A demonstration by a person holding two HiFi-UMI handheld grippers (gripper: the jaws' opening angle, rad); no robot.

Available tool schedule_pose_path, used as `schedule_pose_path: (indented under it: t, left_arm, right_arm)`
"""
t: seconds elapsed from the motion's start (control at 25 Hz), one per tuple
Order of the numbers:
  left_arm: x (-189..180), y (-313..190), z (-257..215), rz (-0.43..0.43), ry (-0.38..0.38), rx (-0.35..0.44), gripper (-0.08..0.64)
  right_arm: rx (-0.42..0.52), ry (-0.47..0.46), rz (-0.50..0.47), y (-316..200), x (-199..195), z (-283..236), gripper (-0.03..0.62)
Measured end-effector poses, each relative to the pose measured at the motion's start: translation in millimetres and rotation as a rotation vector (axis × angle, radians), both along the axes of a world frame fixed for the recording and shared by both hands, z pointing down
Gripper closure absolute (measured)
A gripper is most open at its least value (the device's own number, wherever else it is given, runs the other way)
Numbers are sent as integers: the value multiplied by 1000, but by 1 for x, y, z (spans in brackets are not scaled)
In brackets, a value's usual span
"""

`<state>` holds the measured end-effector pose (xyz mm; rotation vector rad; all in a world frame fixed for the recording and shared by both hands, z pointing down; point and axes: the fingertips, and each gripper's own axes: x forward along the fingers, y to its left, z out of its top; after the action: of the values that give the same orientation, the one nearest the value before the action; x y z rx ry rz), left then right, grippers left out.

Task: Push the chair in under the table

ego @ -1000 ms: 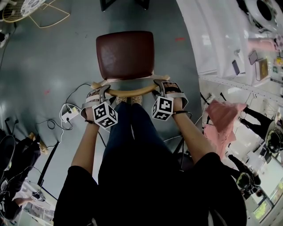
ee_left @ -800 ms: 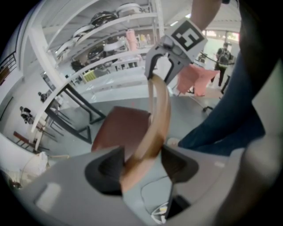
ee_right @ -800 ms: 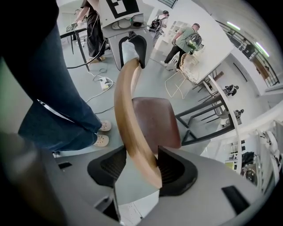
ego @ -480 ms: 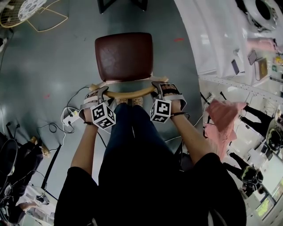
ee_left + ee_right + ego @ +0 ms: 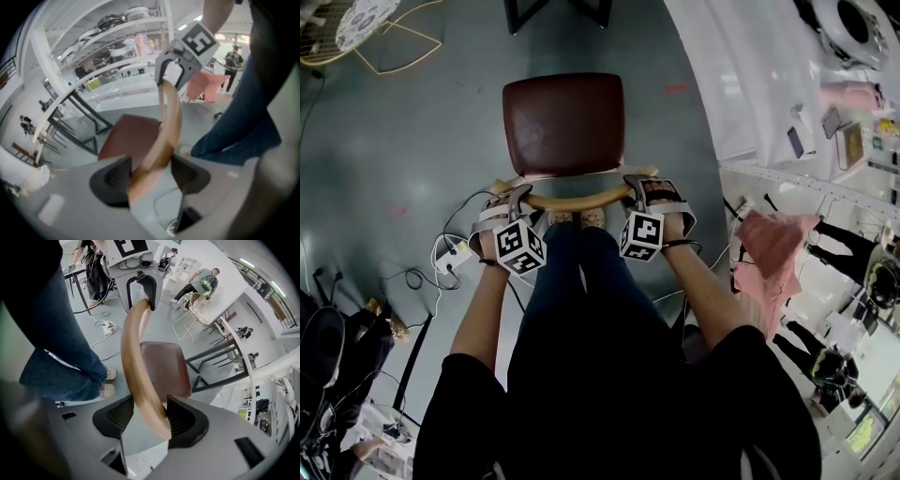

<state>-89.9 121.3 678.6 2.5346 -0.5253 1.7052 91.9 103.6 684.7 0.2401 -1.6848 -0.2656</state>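
Observation:
A chair with a dark brown seat (image 5: 564, 124) and a curved wooden backrest (image 5: 577, 198) stands in front of me on the grey floor. My left gripper (image 5: 512, 201) is shut on the backrest's left end (image 5: 157, 150). My right gripper (image 5: 639, 186) is shut on its right end (image 5: 140, 380). In each gripper view the wooden rail runs between the dark jaw pads and reaches the other gripper at its far end. The white table (image 5: 750, 75) is at the upper right, and black table legs (image 5: 558, 9) show beyond the chair at the top edge.
Cables and a white power strip (image 5: 450, 251) lie on the floor at my left. A wire-frame chair (image 5: 366, 28) stands at the top left. A pink cloth (image 5: 773, 258) hangs at the right. My legs (image 5: 581, 281) are just behind the chair back. People (image 5: 199, 282) sit at a distance.
The chair and both grippers have hardly moved in the view; the seat sits slightly lower in the picture. Both grips stay on the backrest.

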Motion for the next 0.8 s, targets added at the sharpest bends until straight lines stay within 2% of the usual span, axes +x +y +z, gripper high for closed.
schedule_pose_path:
  t: [0.2, 0.8]
  left_arm:
    - [-4, 5, 5, 15, 4, -25, 285]
    - [-10, -11, 2, 21, 12, 17, 284]
  right_arm:
    - [-17, 19, 12, 8, -3, 6, 383]
    - [11, 35, 32, -5, -9, 5, 383]
